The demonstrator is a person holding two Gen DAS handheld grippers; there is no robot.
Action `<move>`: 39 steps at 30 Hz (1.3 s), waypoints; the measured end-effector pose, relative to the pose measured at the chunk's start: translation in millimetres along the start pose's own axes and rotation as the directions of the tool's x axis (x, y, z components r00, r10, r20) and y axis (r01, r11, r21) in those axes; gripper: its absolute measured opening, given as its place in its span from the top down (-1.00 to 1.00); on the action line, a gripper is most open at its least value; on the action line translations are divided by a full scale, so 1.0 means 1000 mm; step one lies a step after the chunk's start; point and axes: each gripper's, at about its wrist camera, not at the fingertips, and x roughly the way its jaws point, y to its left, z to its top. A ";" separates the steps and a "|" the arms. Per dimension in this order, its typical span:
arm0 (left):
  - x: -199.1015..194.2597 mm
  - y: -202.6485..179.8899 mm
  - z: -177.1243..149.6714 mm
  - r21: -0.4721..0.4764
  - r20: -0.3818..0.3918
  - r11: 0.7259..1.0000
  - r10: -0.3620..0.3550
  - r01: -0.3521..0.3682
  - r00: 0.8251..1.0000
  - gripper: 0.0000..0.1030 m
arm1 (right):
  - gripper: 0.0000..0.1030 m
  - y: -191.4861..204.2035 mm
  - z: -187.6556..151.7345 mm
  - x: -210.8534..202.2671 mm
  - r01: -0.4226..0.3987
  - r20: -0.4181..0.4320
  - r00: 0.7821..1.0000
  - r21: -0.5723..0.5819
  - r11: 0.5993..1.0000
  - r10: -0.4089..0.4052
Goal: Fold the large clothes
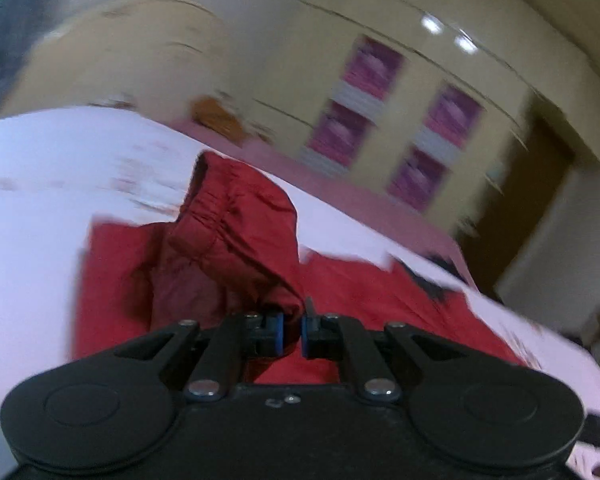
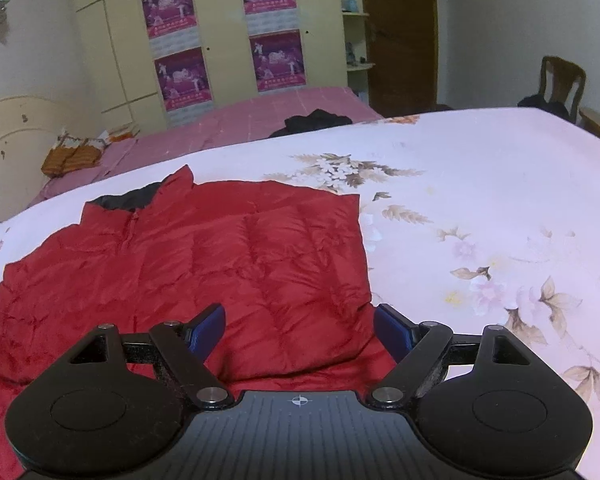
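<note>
Left wrist view is smeared with motion, but I can read my left gripper [image 1: 292,330] clamped together on a sleeve [image 1: 236,236] of the red down jacket [image 2: 204,264], the cuffed end standing up and away from me. I judge I am carrying that sleeve across the body so it folds inward instead of trailing off the side.

From the right wrist view, my right gripper [image 2: 299,332] hangs with its blue pads [image 2: 208,328] wide apart and nothing between them, just above the near hem of the jacket (ready to pin or pinch, I would guess). The jacket lies flat on the floral bedsheet [image 2: 480,208], dark-lined collar [image 2: 136,198] at the far left, its right edge straight. A pink bed [image 2: 260,116] and wardrobe [image 2: 220,12] with posters stand beyond.
</note>
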 end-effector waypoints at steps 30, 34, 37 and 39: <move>0.052 -0.200 -0.091 0.276 -0.293 0.887 -0.288 0.369 0.912 -0.01 | -0.58 -0.097 0.021 -0.022 -0.058 0.040 0.998 0.177 0.982 0.052; 0.024 -0.128 -0.066 0.268 -0.180 0.943 -0.153 0.199 0.972 0.16 | -0.58 -0.072 0.022 -0.011 -0.205 0.023 0.979 0.167 0.964 0.204; 0.017 -0.068 -0.058 0.258 -0.176 0.965 0.000 0.046 0.984 0.26 | -0.39 -0.050 0.017 0.005 -0.254 -0.019 0.965 0.153 0.955 0.260; 0.017 -0.039 -0.057 0.256 -0.189 0.966 0.079 -0.028 0.979 0.31 | 0.01 -0.040 0.014 0.020 -0.260 -0.076 0.959 0.165 0.951 0.275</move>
